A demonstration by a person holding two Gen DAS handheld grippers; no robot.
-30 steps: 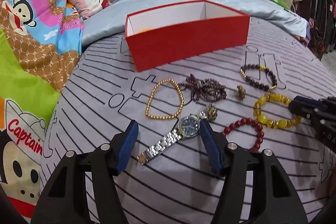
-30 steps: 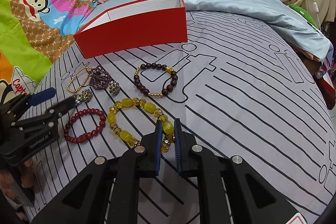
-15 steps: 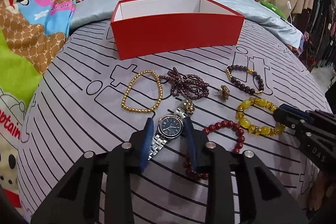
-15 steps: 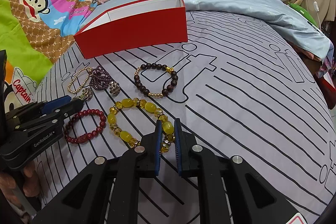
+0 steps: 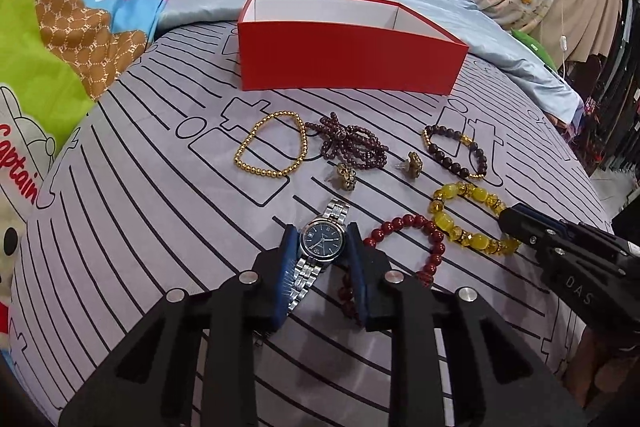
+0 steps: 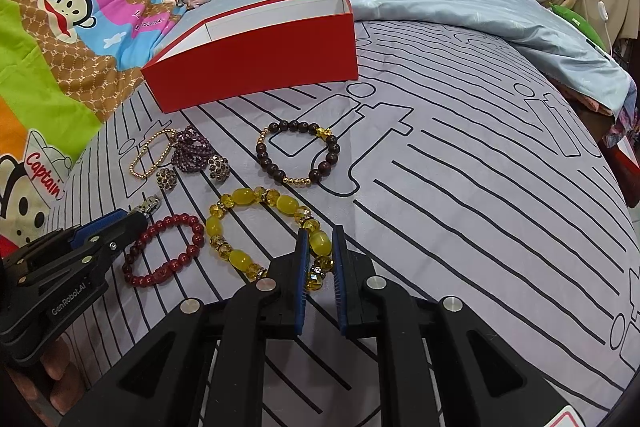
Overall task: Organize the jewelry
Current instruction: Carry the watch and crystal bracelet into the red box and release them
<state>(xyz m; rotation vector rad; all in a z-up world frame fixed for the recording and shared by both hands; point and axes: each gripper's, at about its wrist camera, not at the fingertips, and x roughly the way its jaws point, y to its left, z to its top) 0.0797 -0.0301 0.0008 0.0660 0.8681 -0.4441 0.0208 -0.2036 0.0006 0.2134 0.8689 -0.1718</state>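
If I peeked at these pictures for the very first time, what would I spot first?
Probably the big red box, open on top, sitting at the far side of the striped bedsheet. Next, the jewelry spread out in front of it: the left gripper is shut on a silver watch with a dark blue face, and the right gripper pinches a chunky yellow bead bracelet. A red bead bracelet lies between the two.

I see a red box [image 5: 348,57] with white inside, on grey bedsheet [image 5: 160,227] with black lines; before it, yellow bracelet [image 6: 256,227].
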